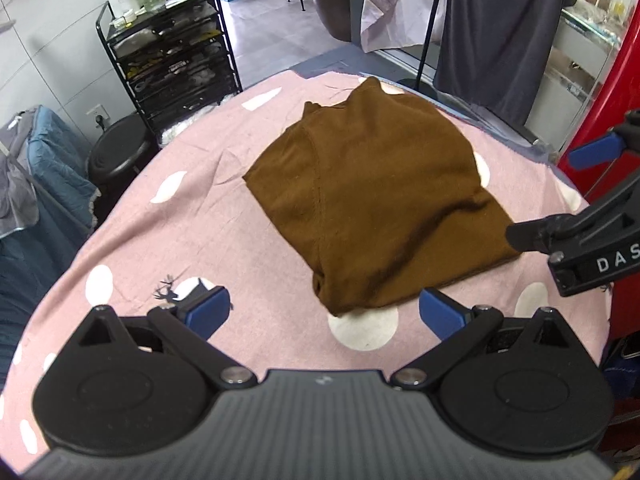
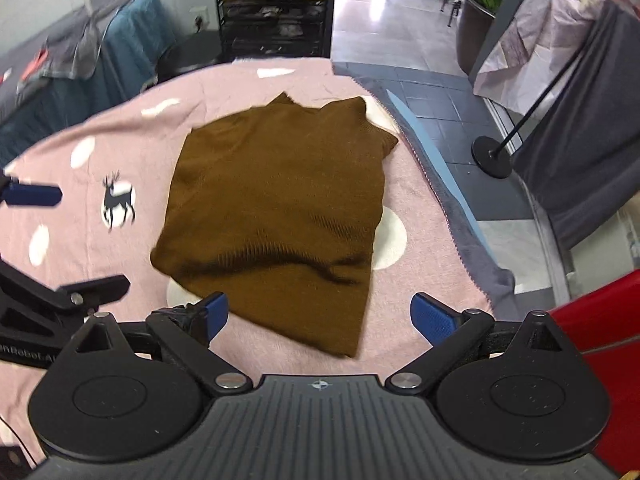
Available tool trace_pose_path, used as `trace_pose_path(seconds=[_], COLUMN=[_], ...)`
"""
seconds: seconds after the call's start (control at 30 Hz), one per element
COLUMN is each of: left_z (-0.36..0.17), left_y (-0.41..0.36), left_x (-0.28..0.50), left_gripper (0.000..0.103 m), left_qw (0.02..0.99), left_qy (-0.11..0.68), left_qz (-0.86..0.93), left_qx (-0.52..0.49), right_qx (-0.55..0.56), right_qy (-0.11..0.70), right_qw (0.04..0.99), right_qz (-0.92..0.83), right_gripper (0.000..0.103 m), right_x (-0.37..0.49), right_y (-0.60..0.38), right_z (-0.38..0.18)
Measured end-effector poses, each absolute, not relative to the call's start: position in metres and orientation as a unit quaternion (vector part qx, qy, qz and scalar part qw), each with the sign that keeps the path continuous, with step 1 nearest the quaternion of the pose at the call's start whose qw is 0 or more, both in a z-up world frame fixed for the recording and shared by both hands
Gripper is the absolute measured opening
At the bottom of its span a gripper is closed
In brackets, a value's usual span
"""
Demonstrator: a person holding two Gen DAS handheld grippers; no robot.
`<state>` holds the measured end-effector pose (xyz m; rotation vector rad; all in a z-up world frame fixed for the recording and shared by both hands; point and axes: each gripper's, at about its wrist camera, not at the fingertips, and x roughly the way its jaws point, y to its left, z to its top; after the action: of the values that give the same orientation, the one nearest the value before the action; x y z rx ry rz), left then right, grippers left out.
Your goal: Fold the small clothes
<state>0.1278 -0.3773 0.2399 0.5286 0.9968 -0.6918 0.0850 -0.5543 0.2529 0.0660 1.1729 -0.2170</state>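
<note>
A small brown top (image 1: 372,196) lies folded on the pink spotted cloth (image 1: 180,216), collar toward the far side. My left gripper (image 1: 324,314) hovers above the garment's near corner, jaws wide apart and empty. In the right wrist view the same brown top (image 2: 276,208) lies flat with a crease near its front edge. My right gripper (image 2: 316,318) hangs over its near edge, open with nothing between the blue pads (image 2: 430,320). Each gripper shows at the other view's edge: the right one (image 1: 560,196) and the left one (image 2: 68,240).
A black shelf cart (image 1: 172,56) with bottles stands beyond the table, a black stool (image 1: 120,152) beside it. Grey and pale cloths hang on a stand (image 1: 496,28) at the back right. A red panel (image 1: 608,120) borders the right edge. Teal-covered furniture (image 2: 80,60) sits on the left.
</note>
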Motion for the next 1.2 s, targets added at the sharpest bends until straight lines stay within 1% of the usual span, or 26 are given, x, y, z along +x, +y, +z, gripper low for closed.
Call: trace_pose_path(seconds=[0.17,0.37,0.67,0.8,1.03,1.2], left_z=[0.24,0.241,0.24,0.24,0.237,0.237], left_y=[-0.381,-0.377,-0.38,-0.382,-0.386,-0.384], left_x=[0.129,0.133,0.132,0.131,0.125,0.124], left_gripper=[0.103,0.103,0.103,0.103,0.103,0.103], left_qw=[0.789,0.789,0.79,0.788,0.784,0.786], left_qy=[0.468,0.472,0.468,0.469,0.463,0.46], left_qz=[-0.291,-0.303,-0.302,-0.312,-0.312,-0.314], left_qx=[0.271,0.252,0.257,0.249,0.272,0.269], right_qx=[0.009,0.016,0.001,0.004,0.006,0.009], right_qy=[0.556,0.576,0.57,0.565,0.558,0.559], right_qw=[0.825,0.813,0.817,0.82,0.824,0.823], right_qz=[-0.104,-0.088,-0.092,-0.093,-0.1,-0.103], right_gripper=[0.103,0.103,0.103,0.103,0.103,0.103], right_x=[0.084,0.086,0.086,0.084,0.083,0.083], right_y=[-0.549,-0.546,-0.541,-0.543,-0.543,-0.543], right_z=[0.254,0.249,0.251,0.252,0.254,0.253])
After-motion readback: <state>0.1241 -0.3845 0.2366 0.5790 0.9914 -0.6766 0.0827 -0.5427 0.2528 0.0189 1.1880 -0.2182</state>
